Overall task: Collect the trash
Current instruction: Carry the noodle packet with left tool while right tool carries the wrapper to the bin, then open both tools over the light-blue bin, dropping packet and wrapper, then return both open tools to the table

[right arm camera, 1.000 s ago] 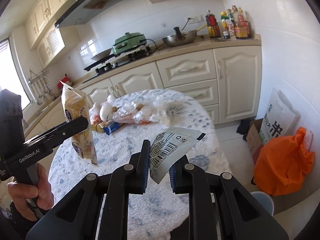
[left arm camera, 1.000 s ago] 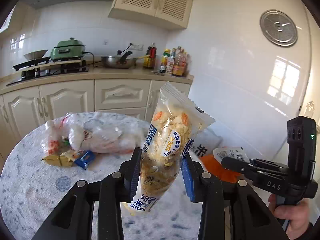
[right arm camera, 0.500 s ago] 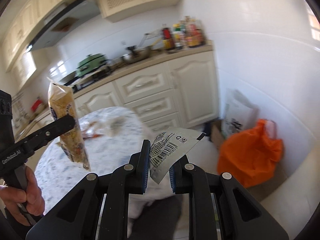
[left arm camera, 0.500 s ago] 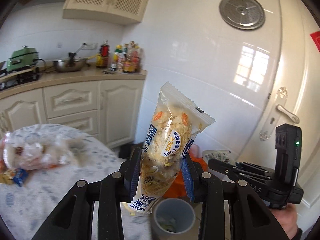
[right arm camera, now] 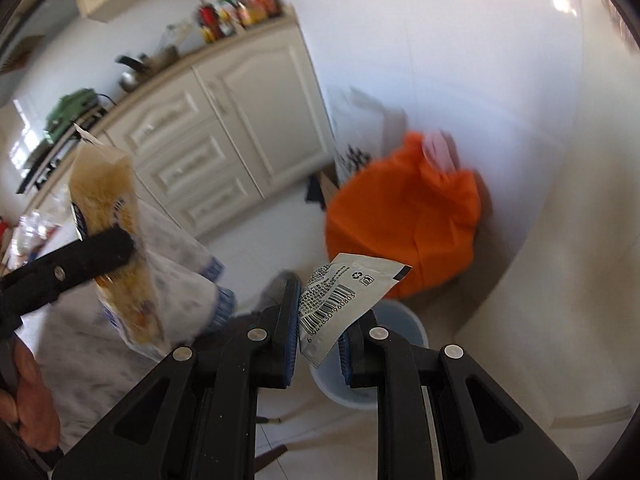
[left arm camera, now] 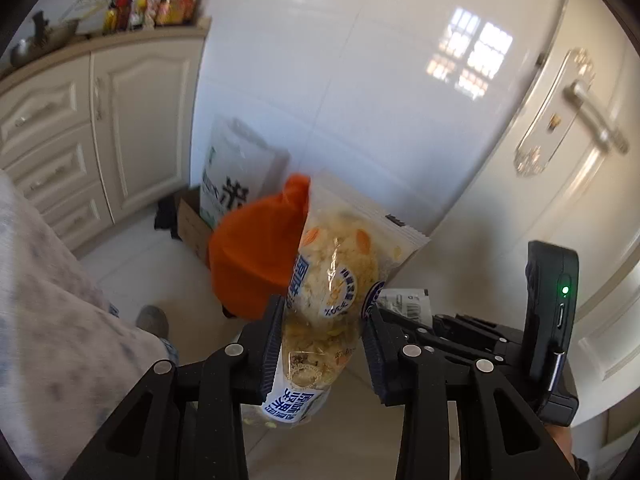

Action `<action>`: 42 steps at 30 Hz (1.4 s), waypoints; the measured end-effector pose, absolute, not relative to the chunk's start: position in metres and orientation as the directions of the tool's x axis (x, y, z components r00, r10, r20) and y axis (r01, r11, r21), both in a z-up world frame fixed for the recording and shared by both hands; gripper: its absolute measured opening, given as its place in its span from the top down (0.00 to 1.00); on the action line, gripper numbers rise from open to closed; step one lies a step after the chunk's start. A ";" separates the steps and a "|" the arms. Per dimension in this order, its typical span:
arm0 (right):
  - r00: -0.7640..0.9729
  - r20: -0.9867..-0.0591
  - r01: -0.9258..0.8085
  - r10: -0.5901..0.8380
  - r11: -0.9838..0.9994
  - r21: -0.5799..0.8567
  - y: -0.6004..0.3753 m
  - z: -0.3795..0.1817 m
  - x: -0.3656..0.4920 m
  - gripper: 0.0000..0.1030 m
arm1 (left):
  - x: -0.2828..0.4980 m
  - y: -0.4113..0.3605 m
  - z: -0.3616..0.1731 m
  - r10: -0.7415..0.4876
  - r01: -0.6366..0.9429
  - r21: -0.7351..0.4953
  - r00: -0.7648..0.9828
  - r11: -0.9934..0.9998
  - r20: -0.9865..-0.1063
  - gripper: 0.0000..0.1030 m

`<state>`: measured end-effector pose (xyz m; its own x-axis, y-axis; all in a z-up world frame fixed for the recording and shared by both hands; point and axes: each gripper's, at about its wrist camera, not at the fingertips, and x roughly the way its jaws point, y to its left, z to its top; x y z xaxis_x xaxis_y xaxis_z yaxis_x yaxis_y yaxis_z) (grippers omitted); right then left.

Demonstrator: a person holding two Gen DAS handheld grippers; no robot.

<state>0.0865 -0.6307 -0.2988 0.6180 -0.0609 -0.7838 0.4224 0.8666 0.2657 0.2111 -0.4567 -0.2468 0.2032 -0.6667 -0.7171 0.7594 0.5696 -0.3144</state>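
My left gripper (left arm camera: 324, 344) is shut on a clear snack bag (left arm camera: 336, 300) with blue print and holds it upright over the floor. It also shows in the right wrist view (right arm camera: 116, 240). My right gripper (right arm camera: 320, 332) is shut on a small silver packet (right arm camera: 344, 292) with a barcode. That packet shows in the left wrist view (left arm camera: 404, 304), right of the snack bag. A pale blue bin (right arm camera: 404, 328) stands on the floor right under the right gripper, mostly hidden by the fingers.
An orange plastic bag (right arm camera: 404, 220) sits on the floor by the white wall, with a white sack (left arm camera: 232, 176) and a cardboard box (left arm camera: 192, 224) behind it. The table's cloth edge (left arm camera: 52, 320) is at the left. Cream cabinets (right arm camera: 240, 120) stand behind. A door (left arm camera: 576, 140) is at the right.
Both grippers have swung right and down, away from the table toward the floor by the orange bag and the bin. Both still hold their items.
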 end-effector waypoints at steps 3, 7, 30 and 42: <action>0.581 -0.814 0.452 -0.034 0.845 0.287 -0.645 -0.335 0.092 0.84 | 0.228 -0.488 -0.282 -0.622 0.749 -0.325 0.147 0.578 -0.769 0.72; 0.543 -0.840 0.466 -0.008 0.835 0.293 -0.652 -0.369 0.104 0.82 | 0.251 -0.532 -0.321 -0.558 0.733 -0.331 0.079 0.594 -0.826 0.71; 0.529 -0.849 0.588 -0.018 0.729 0.351 -0.665 -0.370 0.085 0.00 | 0.190 -0.511 -0.276 -0.450 0.706 -0.127 0.293 0.697 -0.844 0.01; 0.709 -0.704 0.447 -0.048 0.802 0.396 -0.608 -0.242 0.100 0.00 | 0.153 -0.386 -0.177 -0.555 0.657 -0.138 0.486 0.742 -0.675 0.01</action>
<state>0.0999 -0.6084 -0.2424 0.7090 -0.0479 -0.7036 0.4473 0.8019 0.3961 0.1534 -0.3864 -0.1771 0.4858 -0.5554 -0.6749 0.6566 0.7416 -0.1377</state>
